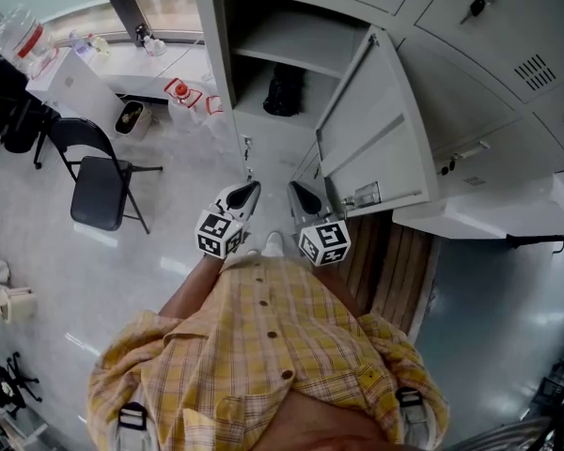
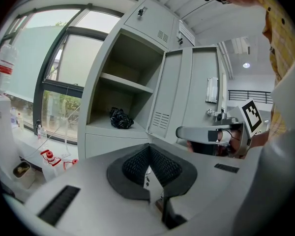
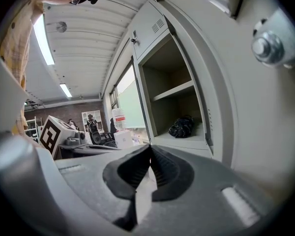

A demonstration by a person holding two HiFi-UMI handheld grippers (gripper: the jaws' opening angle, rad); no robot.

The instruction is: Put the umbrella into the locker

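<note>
Since the black umbrella [image 1: 283, 90] already lies on the lower shelf of the locker [image 1: 216, 54], upper centre of the frame, it sits straight ahead of the left hand-held gripper [image 1: 249, 192] and the right hand-held gripper [image 1: 299, 194]. Both have their jaws together on nothing. The right one is nearer the open door [image 1: 376, 139].

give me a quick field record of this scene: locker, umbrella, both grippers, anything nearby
locker: open, with its door swung out to the right in the head view
umbrella: black, folded, lying on the locker's lower shelf
left gripper: jaws together, nothing between them, in front of the locker, apart from it
right gripper: jaws together, nothing between them, beside the open door
task state: umbrella already inside, door not closed
nearby: dark folding chair on the floor at the left
</note>
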